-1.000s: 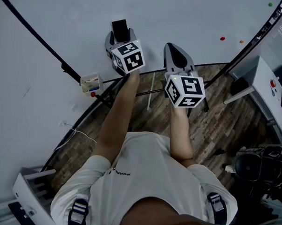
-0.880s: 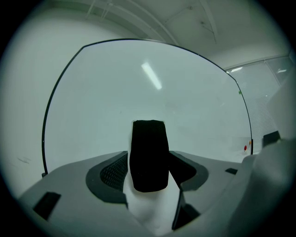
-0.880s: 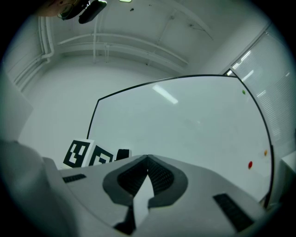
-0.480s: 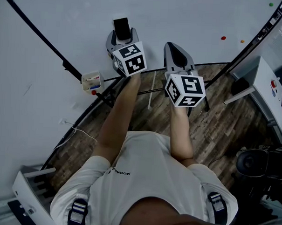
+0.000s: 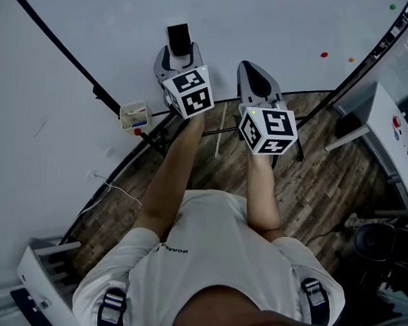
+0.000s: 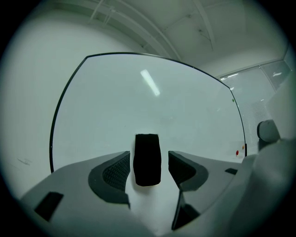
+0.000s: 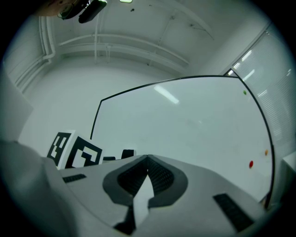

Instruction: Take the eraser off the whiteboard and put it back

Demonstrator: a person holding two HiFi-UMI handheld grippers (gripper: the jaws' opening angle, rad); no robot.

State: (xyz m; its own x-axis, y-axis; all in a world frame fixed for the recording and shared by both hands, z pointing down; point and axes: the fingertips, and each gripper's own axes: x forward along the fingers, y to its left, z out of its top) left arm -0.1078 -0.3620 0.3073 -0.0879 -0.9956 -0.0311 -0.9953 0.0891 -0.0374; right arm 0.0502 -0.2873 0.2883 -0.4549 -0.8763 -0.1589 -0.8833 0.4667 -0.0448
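Note:
A black eraser [image 5: 178,36] sits on the whiteboard [image 5: 277,24]. My left gripper [image 5: 177,50] is up at the board with the eraser between its jaws. In the left gripper view the eraser [image 6: 147,157] stands upright between the two dark pads, with a narrow strip of white board on each side, so the left gripper [image 6: 148,162] is open. My right gripper [image 5: 249,66] hovers just to the right, near the board's lower edge. Its jaws meet at the tips with nothing in them, so the right gripper [image 7: 147,160] is shut.
A small white tray [image 5: 133,115] with markers hangs on the board's lower frame at the left. Red [image 5: 323,55] and orange [image 5: 351,61] magnets dot the board at the right. A white desk [image 5: 384,123] and dark gear [image 5: 376,244] stand on the wooden floor at the right.
The left gripper's marker cube has shifted a little toward the person while the eraser stays on the board between the jaws. The right gripper has not moved.

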